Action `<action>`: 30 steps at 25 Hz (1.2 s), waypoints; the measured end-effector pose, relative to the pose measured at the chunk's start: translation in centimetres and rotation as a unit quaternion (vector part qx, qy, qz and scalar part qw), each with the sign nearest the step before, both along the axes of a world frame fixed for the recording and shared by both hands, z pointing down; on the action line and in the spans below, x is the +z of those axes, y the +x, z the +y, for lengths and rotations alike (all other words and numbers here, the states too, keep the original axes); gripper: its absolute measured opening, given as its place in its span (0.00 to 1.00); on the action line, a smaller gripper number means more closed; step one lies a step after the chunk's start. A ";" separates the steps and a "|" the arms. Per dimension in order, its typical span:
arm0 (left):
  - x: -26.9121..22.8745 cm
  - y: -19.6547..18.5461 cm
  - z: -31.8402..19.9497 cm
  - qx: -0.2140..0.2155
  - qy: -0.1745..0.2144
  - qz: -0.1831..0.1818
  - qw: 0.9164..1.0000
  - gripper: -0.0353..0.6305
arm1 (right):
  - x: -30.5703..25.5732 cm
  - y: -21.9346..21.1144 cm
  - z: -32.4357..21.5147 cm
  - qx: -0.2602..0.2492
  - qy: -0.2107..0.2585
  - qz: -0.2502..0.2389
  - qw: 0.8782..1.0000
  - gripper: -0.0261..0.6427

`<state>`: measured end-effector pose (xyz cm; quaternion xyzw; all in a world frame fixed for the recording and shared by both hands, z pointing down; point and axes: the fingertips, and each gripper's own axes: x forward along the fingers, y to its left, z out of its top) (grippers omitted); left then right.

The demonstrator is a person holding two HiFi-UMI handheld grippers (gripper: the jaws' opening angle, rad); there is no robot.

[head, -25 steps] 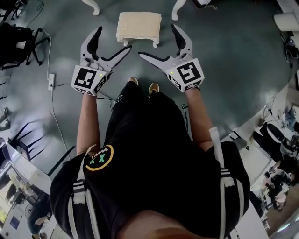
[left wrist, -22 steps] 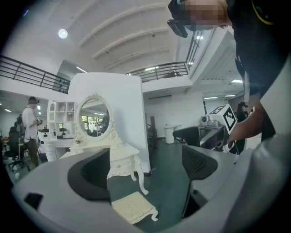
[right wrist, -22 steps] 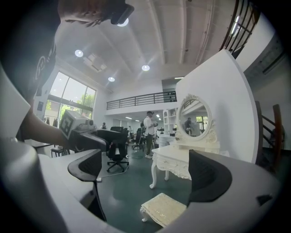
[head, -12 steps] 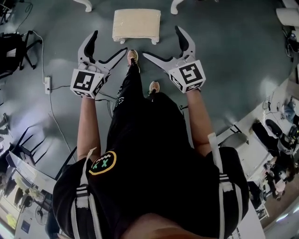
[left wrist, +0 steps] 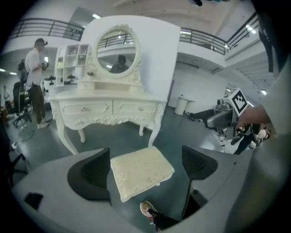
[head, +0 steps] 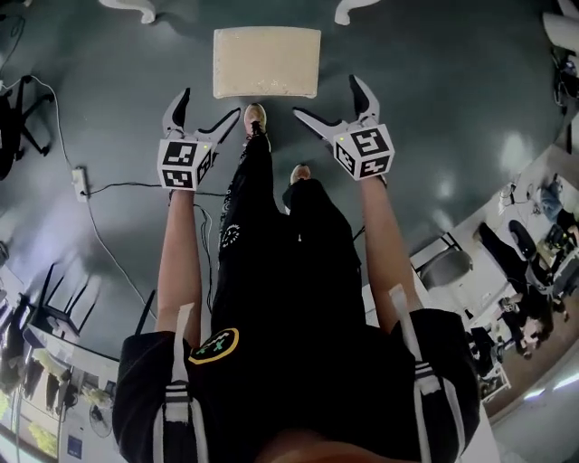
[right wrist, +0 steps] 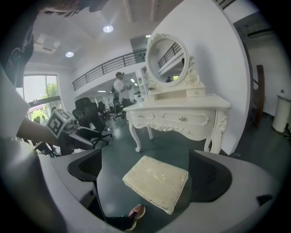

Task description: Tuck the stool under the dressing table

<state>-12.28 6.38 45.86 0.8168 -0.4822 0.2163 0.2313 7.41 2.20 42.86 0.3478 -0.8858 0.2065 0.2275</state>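
Cream and padded, the stool (head: 267,61) stands out on the dark green floor (head: 434,81) in front of the white dressing table (left wrist: 104,107). It is well short of the knee space between the table's front legs (head: 136,9), so we judge the tuck as not yet begun. From above, its long edge looks roughly square to us and to the table, which helps. One shoe (head: 256,116) sits just beside its near edge. The left gripper (head: 212,102) and the right gripper (head: 326,97) are held out at either near corner. Both have their fingers spread wide with nothing between them, and neither touches the stool; in each gripper view the seat simply shows through the gap, lying beyond the fingers. To do this step well, we would bring both grippers down together onto opposite short sides of the seat. We would bite on the firm rim rather than the soft cushion top, which will likely give and slip. We should match the hold on both sides, so that the push does not turn the stool. Then we slide it straight ahead, centred between the front legs and low to the floor. The risks are a stool leg catching on the floor, a corner knocking a carved table leg, and our own foot in the path.
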 end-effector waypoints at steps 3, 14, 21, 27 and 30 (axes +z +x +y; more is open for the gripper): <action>6.6 -1.4 -2.1 -0.019 -0.058 0.018 0.998 0.78 | 6.6 0.3 -2.6 0.017 -0.047 0.018 0.999 0.93; 28.5 -3.3 -8.4 -0.105 -0.215 0.075 0.968 0.80 | 32.9 3.3 -8.4 0.112 -0.264 0.025 0.958 0.93; 35.7 -2.2 -9.8 -0.124 -0.268 0.091 0.951 0.81 | 39.7 3.6 -9.4 0.125 -0.336 0.013 0.933 0.93; 37.3 -1.9 -9.7 -0.124 -0.282 0.080 0.948 0.84 | 41.6 2.4 -8.5 0.110 -0.363 0.004 0.925 0.93; 37.7 -1.7 -9.9 -0.116 -0.294 0.078 0.945 0.85 | 41.7 2.4 -9.0 0.139 -0.358 -0.001 0.923 0.93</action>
